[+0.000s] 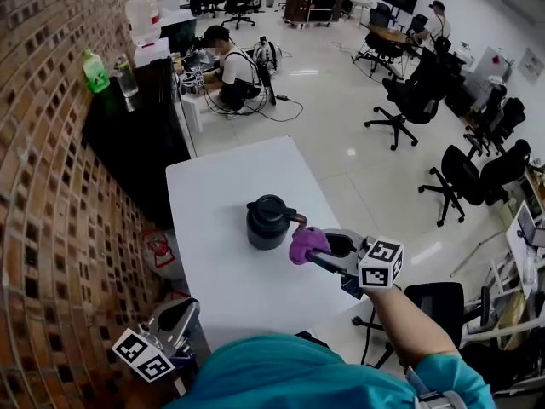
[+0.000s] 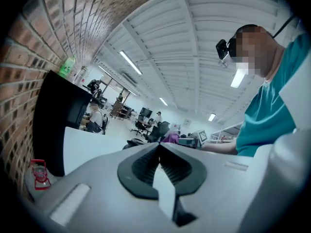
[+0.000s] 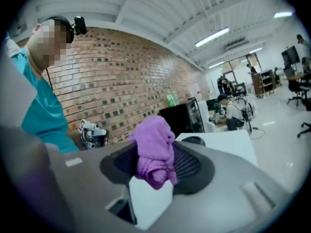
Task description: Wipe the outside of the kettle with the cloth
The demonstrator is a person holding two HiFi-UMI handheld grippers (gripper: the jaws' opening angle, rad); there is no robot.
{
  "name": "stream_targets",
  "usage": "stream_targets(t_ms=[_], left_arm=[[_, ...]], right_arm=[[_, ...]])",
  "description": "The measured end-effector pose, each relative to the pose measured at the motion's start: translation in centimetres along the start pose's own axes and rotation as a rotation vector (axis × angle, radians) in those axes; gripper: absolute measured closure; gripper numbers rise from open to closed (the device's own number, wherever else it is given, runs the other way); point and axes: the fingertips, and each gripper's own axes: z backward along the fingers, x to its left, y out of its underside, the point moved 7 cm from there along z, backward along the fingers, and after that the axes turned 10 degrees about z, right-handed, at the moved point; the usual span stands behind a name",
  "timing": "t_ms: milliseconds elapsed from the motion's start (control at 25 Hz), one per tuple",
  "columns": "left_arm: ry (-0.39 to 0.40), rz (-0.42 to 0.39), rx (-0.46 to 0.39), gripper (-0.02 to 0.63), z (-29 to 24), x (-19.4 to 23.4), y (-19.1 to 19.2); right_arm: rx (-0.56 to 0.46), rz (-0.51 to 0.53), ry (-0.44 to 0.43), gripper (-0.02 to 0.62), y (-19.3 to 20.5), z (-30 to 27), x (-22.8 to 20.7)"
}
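My right tool (image 1: 319, 252) grips the purple cloth (image 1: 305, 244) just beside the black kettle (image 1: 267, 221), which stands upright on the white bench (image 1: 221, 186). Wiping looks barely begun, if at all. My left tool (image 1: 174, 315) hangs closed and empty off the bench edge.

Head camera above, two low cameras at table height.
The head view looks steeply down on the white table (image 1: 223, 262), with the brick wall (image 1: 43, 186) at frame left. The left gripper view sits low by the table's near corner, tilted up across it toward the ceiling. The right gripper view looks close over its purple cloth (image 3: 154, 149) toward that wall, catching the left gripper (image 3: 93, 134) at middle left. All three views share the table.
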Motion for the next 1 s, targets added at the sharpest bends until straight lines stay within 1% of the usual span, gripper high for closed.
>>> stream_targets(t_ms=[80,240,360,480,600,680,760,880,1000], left_arm=[[0.045,-0.008,0.02,0.606,0.1,-0.7,0.2],[0.125,-0.023,0.067,0.606,-0.1,-1.0,0.5],[0.156,-0.038,0.076,0.606,0.4,-2.9,1.5],[0.153,-0.086,0.069,0.606,1.0,-5.2,2.7],[0.122,-0.107,0.044,0.606,1.7,-8.2,5.2],[0.095,-0.113,0.026,0.606,2.4,-11.1,8.2],[0.062,-0.115,0.003,0.606,3.1,-14.4,11.7],[0.011,-0.083,-0.026,0.606,4.1,-19.9,17.2],[-0.032,-0.058,-0.037,0.606,5.2,-26.3,22.0]], right_arm=[[-0.026,0.0,0.032,0.41,-0.2,1.9,2.3],[-0.053,-0.014,0.124,0.41,0.1,5.4,5.9],[-0.062,-0.022,0.165,0.41,0.9,8.4,7.8],[-0.09,-0.01,0.179,0.41,1.6,11.3,9.0],[-0.095,0.037,0.151,0.41,3.1,14.3,10.9],[-0.09,0.069,0.114,0.41,4.6,17.0,12.6],[-0.085,0.087,0.056,0.41,6.3,19.9,14.2],[-0.067,0.098,-0.019,0.41,9.0,24.4,16.7],[-0.072,0.111,-0.079,0.41,10.3,28.9,19.3]])
